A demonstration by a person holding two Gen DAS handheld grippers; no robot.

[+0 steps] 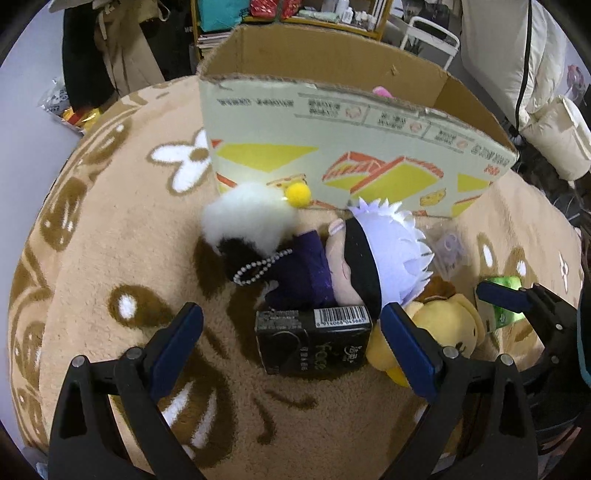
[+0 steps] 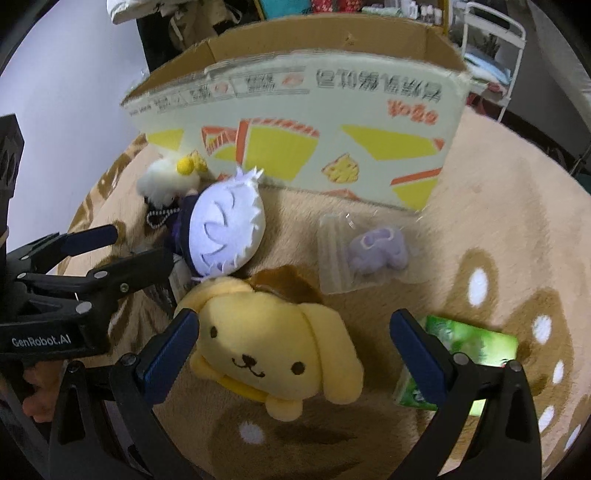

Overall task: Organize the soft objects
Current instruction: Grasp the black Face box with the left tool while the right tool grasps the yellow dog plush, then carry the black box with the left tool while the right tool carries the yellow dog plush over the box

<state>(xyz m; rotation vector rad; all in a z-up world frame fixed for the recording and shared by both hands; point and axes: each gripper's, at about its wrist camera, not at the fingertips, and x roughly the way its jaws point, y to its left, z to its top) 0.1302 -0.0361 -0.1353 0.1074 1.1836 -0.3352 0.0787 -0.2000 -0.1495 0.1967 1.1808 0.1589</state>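
Right wrist view: right tongs [image 2: 293,343] spread astride yellow dog plush [image 2: 277,347], left tongs [image 1: 291,343] spread over black box [image 1: 314,341]; step judged pre-grasp, next closing on plush for cardboard box [image 2: 295,122].

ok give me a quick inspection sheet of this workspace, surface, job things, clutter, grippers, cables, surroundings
Surface: tan plush blanket with brown and white pattern.
Job's things: yellow dog plush between the right gripper's open fingers; white-haired doll, fluffy white keychain, open cardboard box behind them.
Clutter: black packet between the left gripper's open fingers, green packet, clear bag with a purple item.
Grippers: left gripper open, empty; right gripper open, straddling the dog.
Cables: nothing seen.
Surroundings: shelves, hanging coats, white rack.
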